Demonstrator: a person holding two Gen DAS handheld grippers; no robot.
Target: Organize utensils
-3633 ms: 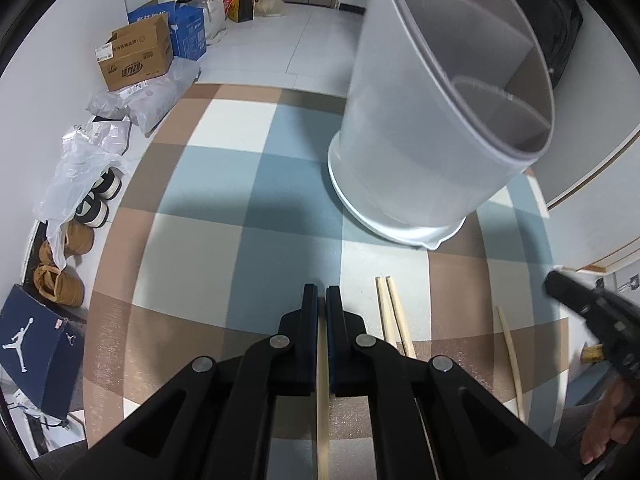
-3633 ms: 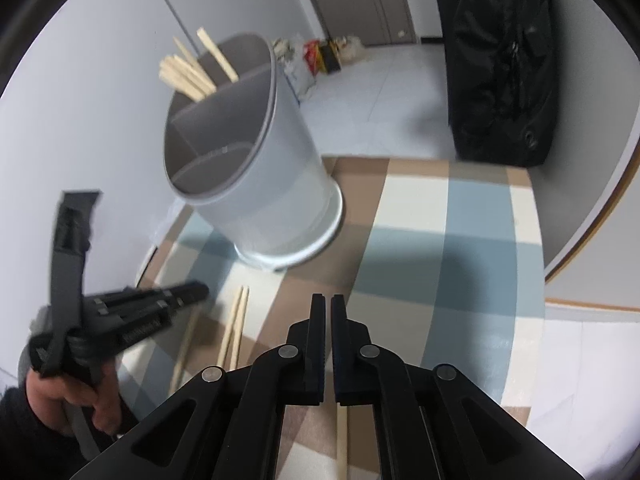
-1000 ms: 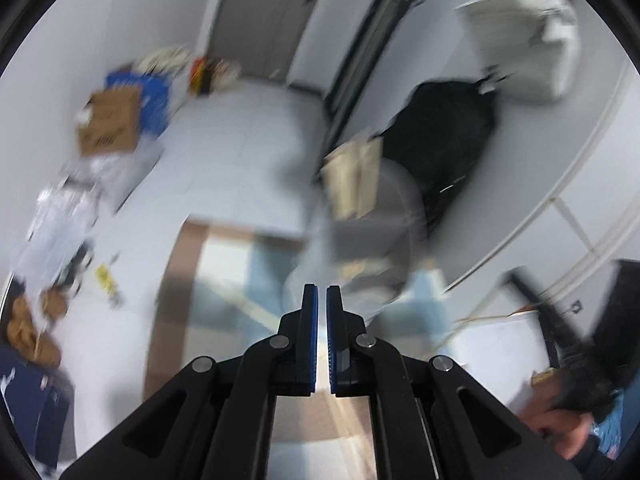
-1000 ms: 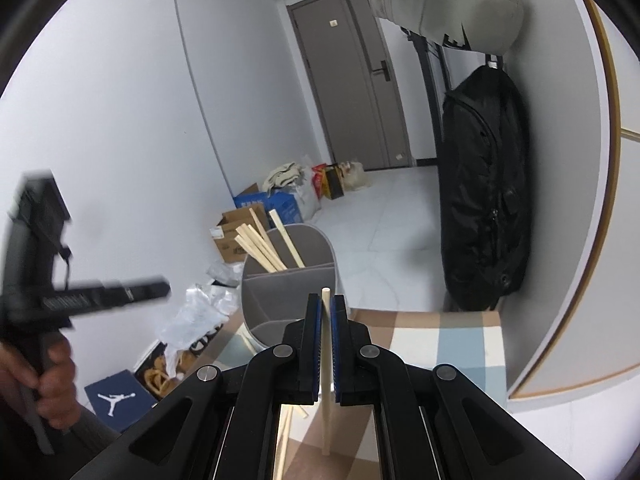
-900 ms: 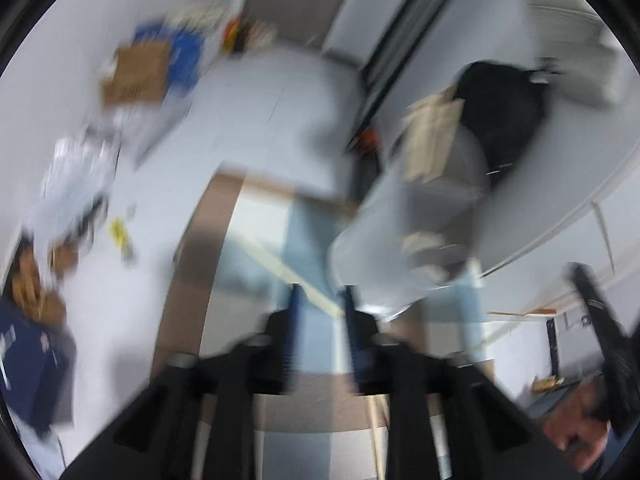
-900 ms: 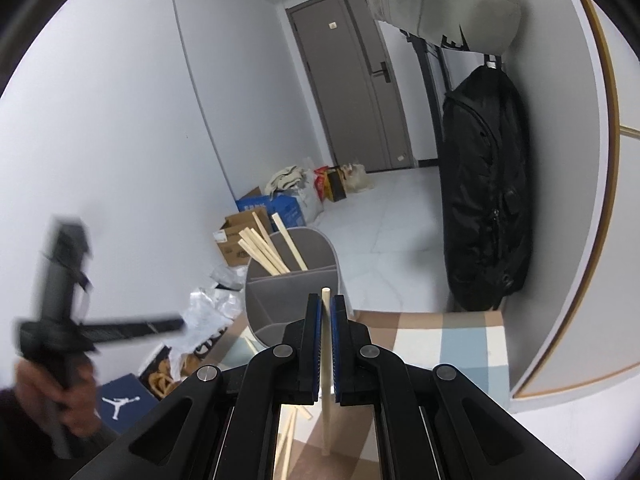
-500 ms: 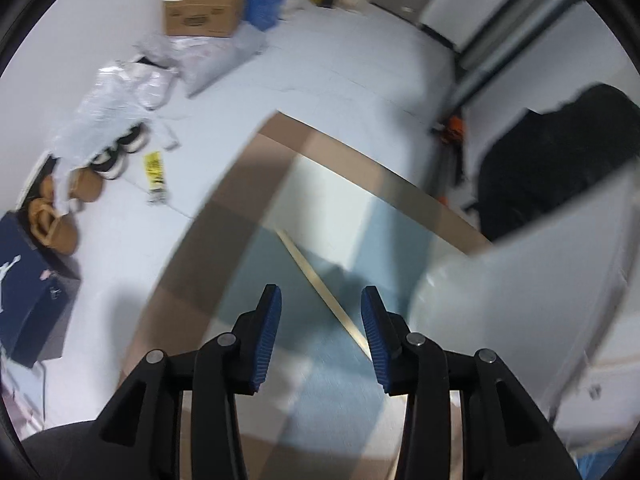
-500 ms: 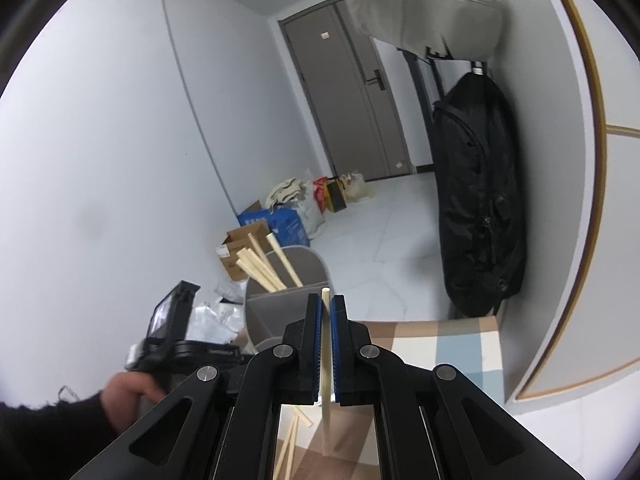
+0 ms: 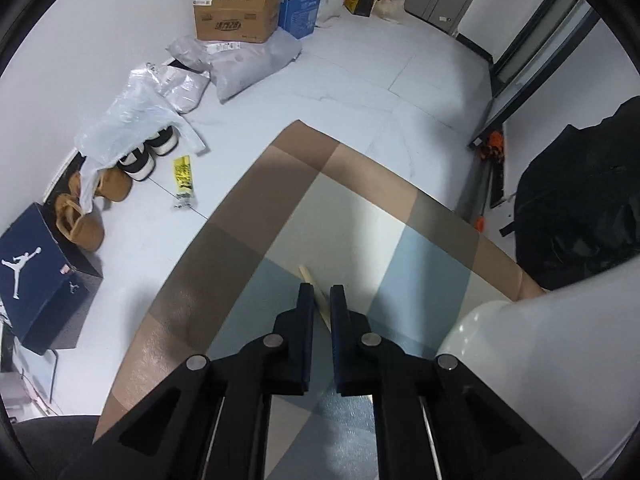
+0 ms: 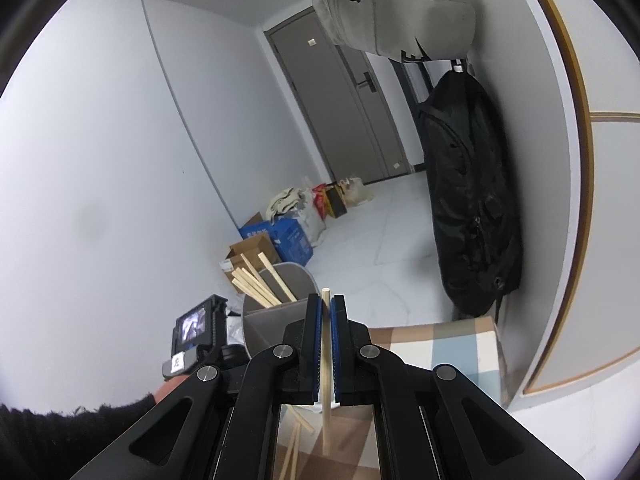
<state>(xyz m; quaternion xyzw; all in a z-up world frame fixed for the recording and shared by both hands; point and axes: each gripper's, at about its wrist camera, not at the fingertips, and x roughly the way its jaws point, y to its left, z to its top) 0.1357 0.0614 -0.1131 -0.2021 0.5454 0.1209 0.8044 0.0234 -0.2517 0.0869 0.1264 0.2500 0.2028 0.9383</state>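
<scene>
In the left wrist view my left gripper [image 9: 322,292] points steeply down at the checked tablecloth [image 9: 248,264]. Its jaws are closing on a wooden chopstick [image 9: 310,280] that lies slanted on the cloth, with both pads against it. The pale grey utensil holder [image 9: 540,364] stands close on the right. In the right wrist view my right gripper [image 10: 326,302] is shut on another chopstick [image 10: 326,364], held upright above the table. The holder [image 10: 280,316], with several chopsticks [image 10: 256,284] in its far compartment, stands just behind it. A hand in a dark sleeve [image 10: 80,420] holds the left gripper's body [image 10: 196,332].
Loose chopsticks [image 10: 294,452] lie on the cloth under the right gripper. The table edge [image 9: 192,248] drops to a floor with a cardboard box [image 9: 236,12], shoes [image 9: 140,160] and a blue shoebox [image 9: 36,276]. A black backpack [image 10: 472,200] hangs on the right wall.
The left gripper came down from beside the holder to the cloth, opened, and closed on the chopstick lying there. The right gripper kept its chopstick and hardly moved.
</scene>
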